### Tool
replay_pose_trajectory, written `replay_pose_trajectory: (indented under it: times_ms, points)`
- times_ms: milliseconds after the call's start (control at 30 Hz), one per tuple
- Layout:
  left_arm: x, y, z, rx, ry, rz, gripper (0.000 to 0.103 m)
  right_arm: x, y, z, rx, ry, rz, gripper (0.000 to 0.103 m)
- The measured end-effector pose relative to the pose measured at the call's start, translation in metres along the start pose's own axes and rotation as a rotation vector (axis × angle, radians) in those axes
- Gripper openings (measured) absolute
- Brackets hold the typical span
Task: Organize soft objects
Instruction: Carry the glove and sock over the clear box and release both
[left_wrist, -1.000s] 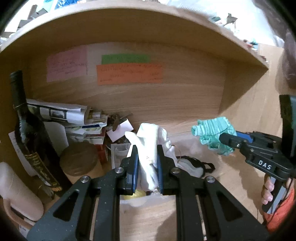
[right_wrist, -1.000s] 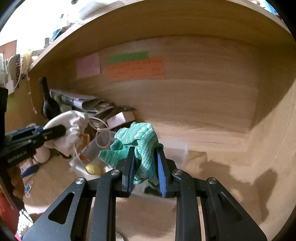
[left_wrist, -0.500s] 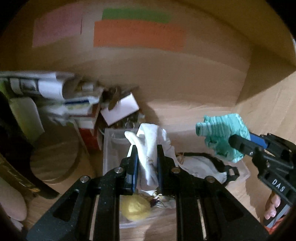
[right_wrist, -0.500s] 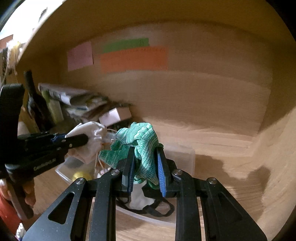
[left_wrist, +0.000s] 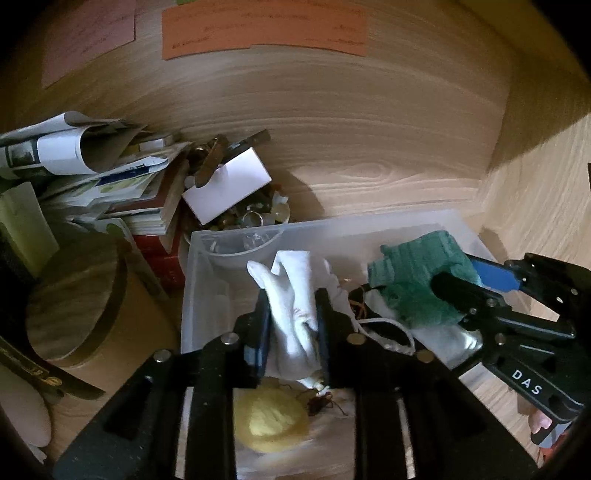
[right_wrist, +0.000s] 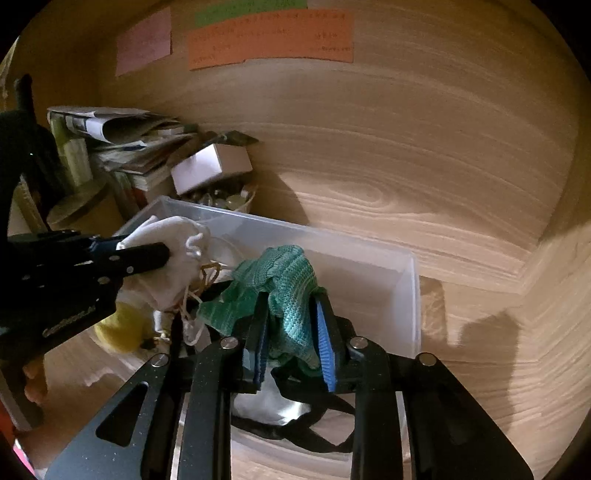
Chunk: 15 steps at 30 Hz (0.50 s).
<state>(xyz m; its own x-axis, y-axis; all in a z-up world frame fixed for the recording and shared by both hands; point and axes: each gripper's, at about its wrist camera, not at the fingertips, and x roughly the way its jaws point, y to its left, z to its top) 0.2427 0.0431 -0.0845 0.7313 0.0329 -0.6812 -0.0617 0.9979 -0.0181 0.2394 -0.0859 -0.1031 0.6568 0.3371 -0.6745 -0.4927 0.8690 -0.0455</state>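
The left claw (left_wrist: 291, 325) is pinching a white cloth pouch (left_wrist: 295, 295) between nearly closed fingers, holding it over the middle of a clear plastic bin (left_wrist: 207, 243) that is sitting on the wooden shelf (right_wrist: 461, 229). The right claw (right_wrist: 291, 332) is gripping a green knit cloth (right_wrist: 280, 280) the same way, fingers pressed into its folds, hanging it over the bin's 3 o'clock half. Both soft things are above the bin, not yet resting in it.

Already lying in the bin are a yellow ball (left_wrist: 275, 421), a white bundle with black straps (right_wrist: 273, 410), and loose string (right_wrist: 207, 273) trailing from the pouch.

Several things could be going wrong from here. The pouch's drawstring is dangling close to the green cloth and the right claw, so on release it may snag and drag the pouch back out. The two claws are working side by side in a narrow bin, and a fingertip may be knocking the wall or the other tool. At 10 o'clock from the bin, a white box (left_wrist: 227, 188) is leaning on a stack of papers (left_wrist: 110, 192) above a bowl of small bits; a nudge to the bin could be tipping that pile. Limp fabric may also cling to the finger pads instead of dropping.
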Motion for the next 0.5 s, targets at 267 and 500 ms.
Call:
replay_pose_trajectory:
  times_ms: [267, 500]
  points:
    - [-0.010, 0.006, 0.000, -0.015, -0.013, -0.005, 0.044, -0.007, -0.002, 0.002, 0.010, -0.017, -0.015, 0.057]
    - [-0.055, 0.010, 0.001, -0.017, -0.110, -0.022, 0.062, -0.034, -0.005, 0.007, 0.013, -0.083, -0.018, 0.074]
